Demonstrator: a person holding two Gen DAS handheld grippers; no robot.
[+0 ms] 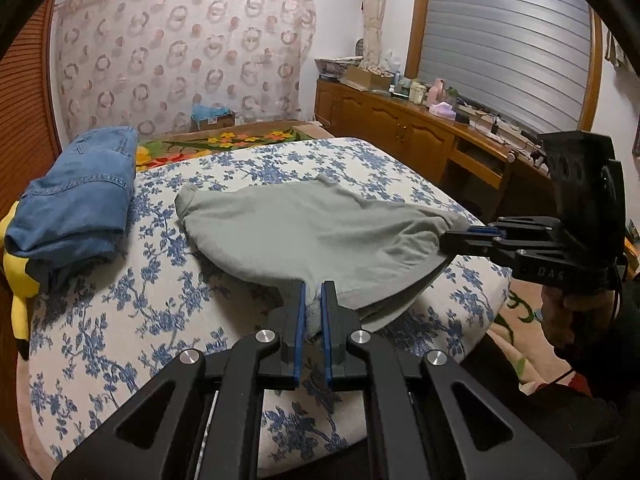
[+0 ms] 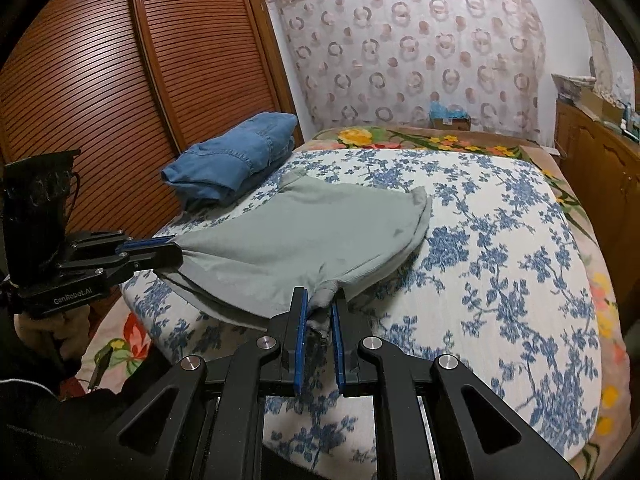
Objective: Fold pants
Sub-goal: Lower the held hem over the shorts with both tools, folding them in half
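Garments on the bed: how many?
2. Gray pants mid-bed, near edge pinched by the left gripper and right gripper. Folded blue denim at the bed's left side. Others may be hidden.

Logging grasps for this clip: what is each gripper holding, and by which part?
Both hold the grey pants on the bed: the left gripper pinches a bunched near-edge corner, and the right gripper pinches the other near-edge corner.

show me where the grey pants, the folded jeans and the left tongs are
grey pants (image 1: 304,232), left wrist view, middle of the cloth.
folded jeans (image 2: 236,160), right wrist view, top of the pile.
left tongs (image 1: 313,300), left wrist view, between the tips, shut on the cloth.
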